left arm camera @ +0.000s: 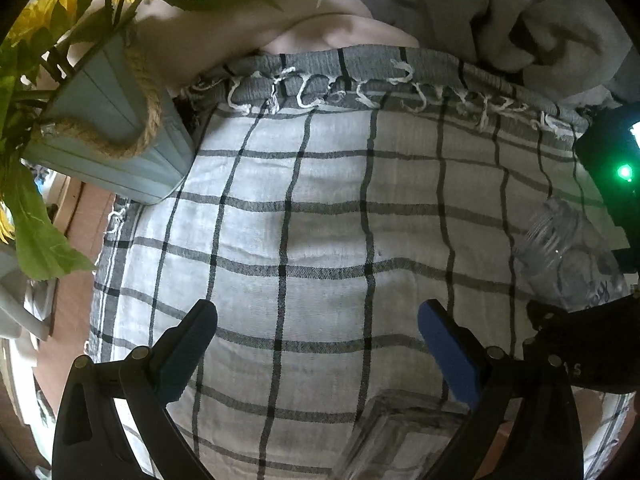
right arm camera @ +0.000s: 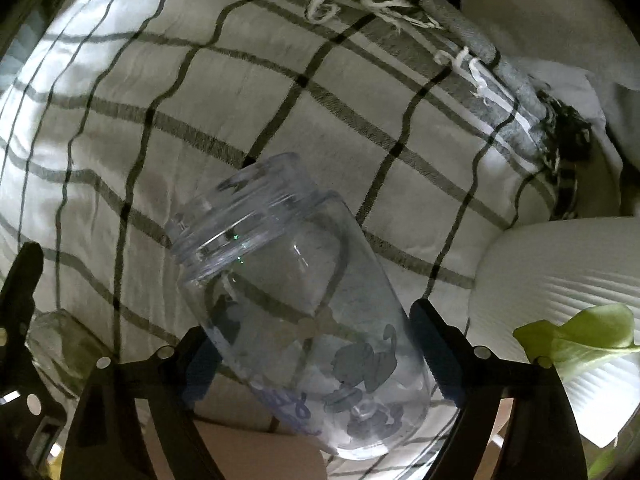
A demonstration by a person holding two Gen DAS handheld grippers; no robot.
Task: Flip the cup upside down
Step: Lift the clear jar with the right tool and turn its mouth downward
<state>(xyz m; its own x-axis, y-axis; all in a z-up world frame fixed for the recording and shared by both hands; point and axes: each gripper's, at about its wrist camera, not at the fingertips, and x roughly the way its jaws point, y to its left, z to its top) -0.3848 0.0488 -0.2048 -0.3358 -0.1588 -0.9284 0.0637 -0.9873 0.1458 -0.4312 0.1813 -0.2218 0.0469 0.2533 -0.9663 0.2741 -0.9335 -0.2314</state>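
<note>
The right claw (right arm camera: 316,354) pinches the clear printed cup (right arm camera: 298,304) near its base, holding it tilted above the checked cloth (right arm camera: 240,92), mouth pointing up and away. The left claw (left arm camera: 318,344) hangs spread and empty over the same cloth, beside a blue flower pot (left arm camera: 116,140).
</note>
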